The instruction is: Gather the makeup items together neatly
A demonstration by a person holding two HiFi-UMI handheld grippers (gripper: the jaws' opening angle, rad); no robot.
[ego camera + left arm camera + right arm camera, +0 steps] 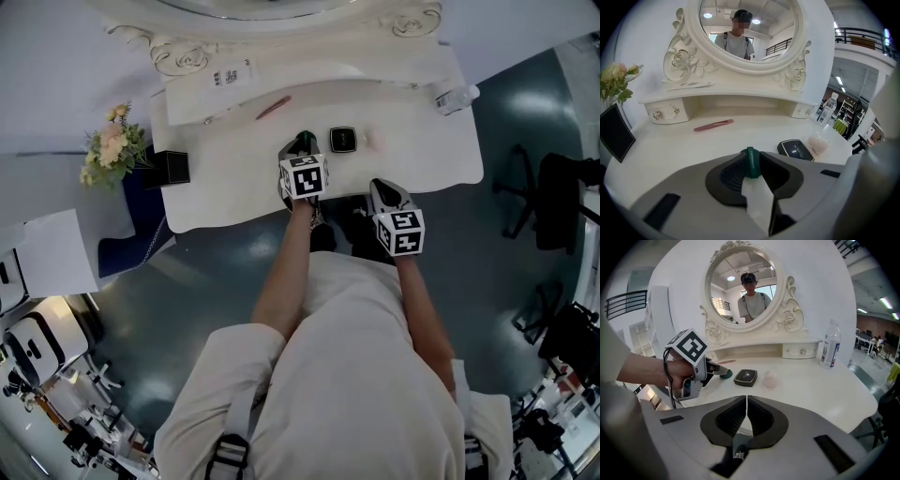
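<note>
A small round dark-green makeup item (750,161) rests on the white dressing table (427,150), edge-on between the tips of my left gripper (751,172). Those jaws stand slightly apart around it, and the table shows through the gap behind it. In the head view the left gripper (302,148) reaches over the table's front middle. A black compact (343,140) lies just to its right, and a pale pink puff (371,139) beyond that. A pink stick (273,107) lies farther back. My right gripper (746,405) is shut and empty, held off the front edge (382,190).
An oval mirror (743,287) in a carved white frame backs the table. A water bottle (455,97) stands at the back right. A flower bunch (112,145) and a black frame (169,169) sit at the left end. Office chairs (553,202) stand to the right.
</note>
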